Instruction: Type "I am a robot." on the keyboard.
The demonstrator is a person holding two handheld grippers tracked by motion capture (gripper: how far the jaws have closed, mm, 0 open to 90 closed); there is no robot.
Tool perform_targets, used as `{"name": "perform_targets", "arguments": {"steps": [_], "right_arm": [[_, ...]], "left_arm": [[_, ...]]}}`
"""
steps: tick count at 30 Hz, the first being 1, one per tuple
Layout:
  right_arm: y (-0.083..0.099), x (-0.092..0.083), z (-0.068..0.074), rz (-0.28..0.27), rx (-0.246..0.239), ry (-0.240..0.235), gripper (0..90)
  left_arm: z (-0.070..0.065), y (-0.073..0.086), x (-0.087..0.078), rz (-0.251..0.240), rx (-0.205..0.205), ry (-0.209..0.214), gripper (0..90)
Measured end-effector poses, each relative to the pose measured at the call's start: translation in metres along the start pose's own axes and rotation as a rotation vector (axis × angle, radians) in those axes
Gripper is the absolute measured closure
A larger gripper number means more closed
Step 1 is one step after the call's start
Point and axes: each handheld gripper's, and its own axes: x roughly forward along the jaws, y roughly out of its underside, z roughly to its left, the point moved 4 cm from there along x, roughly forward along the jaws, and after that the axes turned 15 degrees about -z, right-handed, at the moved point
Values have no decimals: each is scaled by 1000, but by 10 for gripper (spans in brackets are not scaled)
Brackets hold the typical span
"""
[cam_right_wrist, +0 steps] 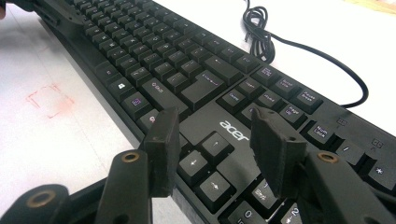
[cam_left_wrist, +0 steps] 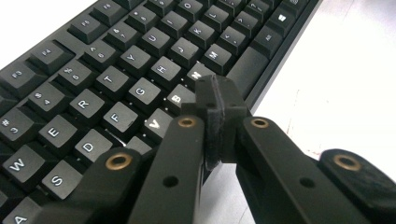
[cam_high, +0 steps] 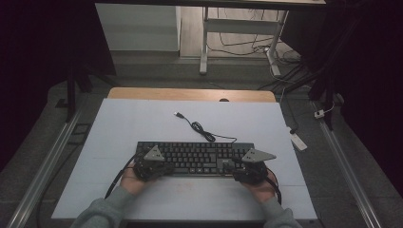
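I held my left gripper (cam_left_wrist: 219, 123) with its jaws pressed together over the keyboard's (cam_high: 195, 157) lower letter row, and my right gripper (cam_right_wrist: 219, 151) with jaws apart above the arrow keys; I judged this to be the key-pressing step, the next move calling for a short, straight descent onto one key. The keyboard lay near the front edge of the white table (cam_high: 142, 123), its cable (cam_high: 202, 130) trailing rearward, in a dim room.
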Motion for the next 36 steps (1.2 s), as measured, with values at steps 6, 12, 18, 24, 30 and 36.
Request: {"name": "perform_targets", "arguments": {"steps": [6, 12, 18, 24, 30, 36], "right_arm": [[0, 0, 0, -2, 1, -1, 526], [0, 0, 0, -2, 0, -1, 526], [0, 0, 0, -3, 3, 0, 525], [0, -1, 0, -3, 1, -1, 525], [0, 0, 0, -2, 1, 0, 525], [0, -1, -1, 0, 0, 1, 525]], "left_arm": [[-1, 1, 2, 6, 2, -1, 890], [-2, 1, 3, 5, 19, -5, 890], [6, -8, -14, -95, -21, -30, 847], [23, -7, -30, -130, -84, -106, 627], [40, -3, -40, -135, -149, -177, 458], [51, 2, -44, -126, -197, -218, 376]]}}
